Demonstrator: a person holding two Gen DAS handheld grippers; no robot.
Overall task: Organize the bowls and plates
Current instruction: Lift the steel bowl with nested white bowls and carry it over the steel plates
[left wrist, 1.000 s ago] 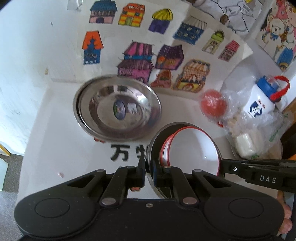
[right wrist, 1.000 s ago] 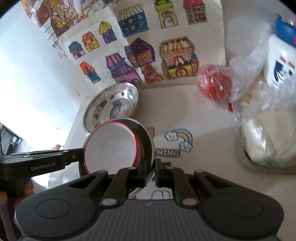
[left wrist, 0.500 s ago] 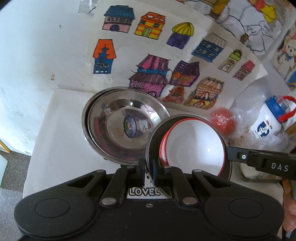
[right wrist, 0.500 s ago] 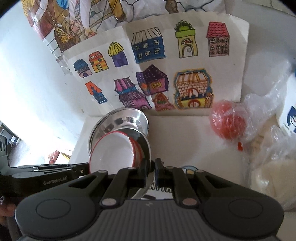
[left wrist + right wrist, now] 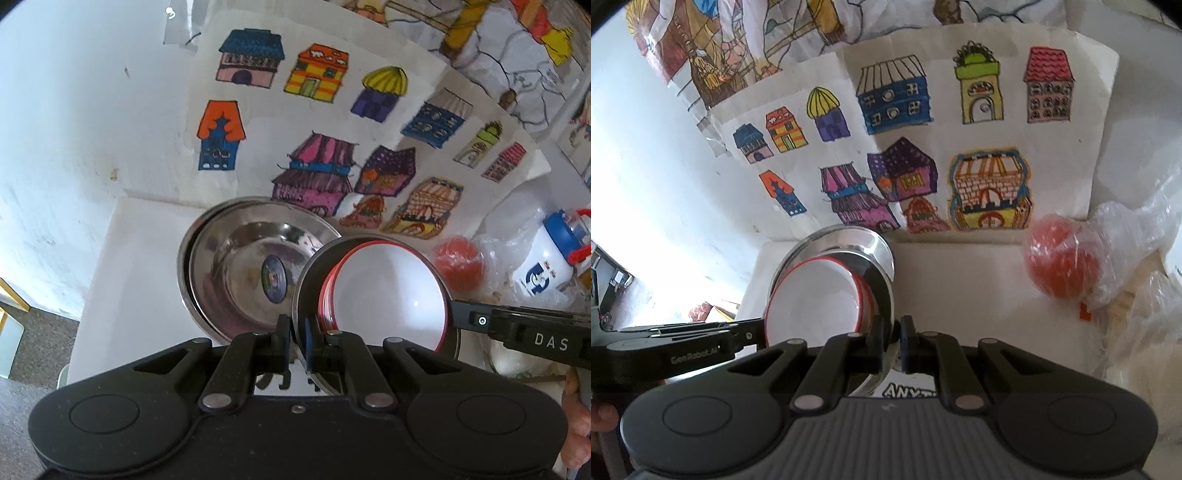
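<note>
A steel plate [image 5: 310, 280] with white red-rimmed bowls [image 5: 388, 291] stacked in it hangs in the air between both grippers. My left gripper [image 5: 297, 339] is shut on its left rim. My right gripper [image 5: 895, 343] is shut on its right rim; the plate [image 5: 882, 291] and bowls [image 5: 812, 299] show there too. A stack of steel plates [image 5: 236, 266] sits on the white table [image 5: 136, 258] near the wall, just left of and below the carried plate. It also shows in the right wrist view [image 5: 849, 240].
A red ball [image 5: 458, 266] in a clear plastic bag, a white and blue bottle [image 5: 546, 258] and bagged food sit on the right. House drawings [image 5: 332, 122] cover the wall behind. The table's left edge drops to the floor [image 5: 37, 332].
Both grippers have carried the plate with bowls forward and left towards the stacked steel plates, which now lie partly under its left edge.
</note>
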